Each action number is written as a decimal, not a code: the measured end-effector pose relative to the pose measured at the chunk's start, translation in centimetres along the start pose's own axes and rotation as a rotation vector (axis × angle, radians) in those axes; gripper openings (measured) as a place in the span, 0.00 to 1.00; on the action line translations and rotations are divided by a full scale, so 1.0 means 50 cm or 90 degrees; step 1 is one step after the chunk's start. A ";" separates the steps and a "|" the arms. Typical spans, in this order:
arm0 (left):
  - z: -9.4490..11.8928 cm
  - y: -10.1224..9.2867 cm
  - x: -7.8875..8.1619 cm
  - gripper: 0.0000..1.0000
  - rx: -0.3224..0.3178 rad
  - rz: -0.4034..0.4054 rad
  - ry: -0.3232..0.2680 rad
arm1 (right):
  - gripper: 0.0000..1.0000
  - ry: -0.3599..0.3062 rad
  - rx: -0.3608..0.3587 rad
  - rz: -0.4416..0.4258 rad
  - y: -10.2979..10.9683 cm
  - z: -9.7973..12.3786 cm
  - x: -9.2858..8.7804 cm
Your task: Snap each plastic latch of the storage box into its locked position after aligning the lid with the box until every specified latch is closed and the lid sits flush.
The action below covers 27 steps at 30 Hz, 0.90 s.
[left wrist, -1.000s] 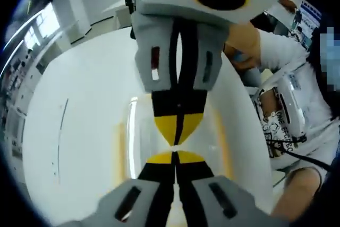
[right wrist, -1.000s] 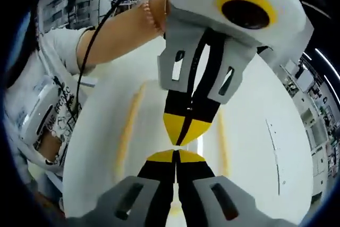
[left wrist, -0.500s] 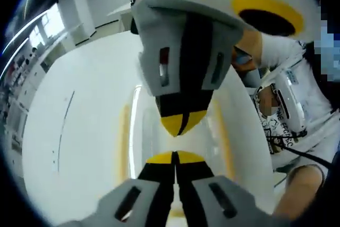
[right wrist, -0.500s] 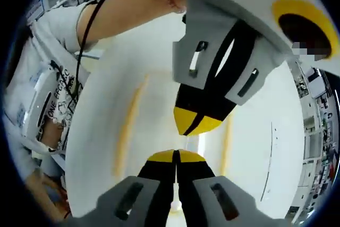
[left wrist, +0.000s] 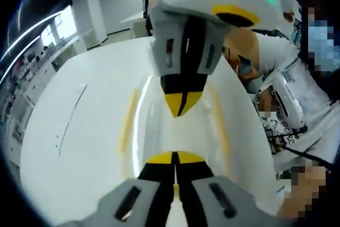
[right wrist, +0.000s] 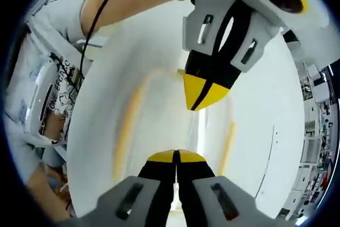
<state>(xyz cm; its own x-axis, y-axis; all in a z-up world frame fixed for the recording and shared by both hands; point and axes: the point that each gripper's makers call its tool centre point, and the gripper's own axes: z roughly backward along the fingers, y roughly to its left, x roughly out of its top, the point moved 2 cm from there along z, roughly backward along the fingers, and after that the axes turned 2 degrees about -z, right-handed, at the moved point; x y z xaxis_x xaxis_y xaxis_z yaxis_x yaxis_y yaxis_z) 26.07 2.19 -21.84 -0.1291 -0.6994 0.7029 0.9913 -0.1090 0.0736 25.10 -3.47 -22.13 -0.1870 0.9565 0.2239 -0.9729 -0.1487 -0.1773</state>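
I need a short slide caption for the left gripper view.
Two shut hand-held grippers, left and right, face each other tip to tip above a clear storage box on a white table.

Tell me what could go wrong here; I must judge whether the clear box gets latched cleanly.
1. The shut left claw and shut right claw face tip to tip above the clear plastic storage box; they could collide.
2. Neither claw touches a pale yellow latch strip, so pressing now might miss it.

white table [left wrist: 79, 131], person's printed shirt [right wrist: 50, 99]
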 end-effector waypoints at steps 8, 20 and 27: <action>0.044 0.002 -0.036 0.00 0.047 0.045 -0.158 | 0.00 0.044 0.015 -0.002 0.004 0.001 -0.001; 0.048 -0.007 -0.110 0.00 0.100 0.106 -0.237 | 0.00 0.112 0.042 -0.004 0.006 -0.004 0.007; 0.059 0.002 -0.092 0.00 0.118 0.093 -0.291 | 0.00 0.146 0.037 0.005 0.014 -0.005 0.006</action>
<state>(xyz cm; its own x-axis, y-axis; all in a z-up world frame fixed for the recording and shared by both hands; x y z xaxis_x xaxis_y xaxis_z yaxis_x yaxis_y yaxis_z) 26.84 7.45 -22.98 -0.0055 -0.3135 0.9496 0.9913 0.1228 0.0463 24.40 -3.25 -22.43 -0.1660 0.9861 -0.0018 -0.9789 -0.1650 -0.1207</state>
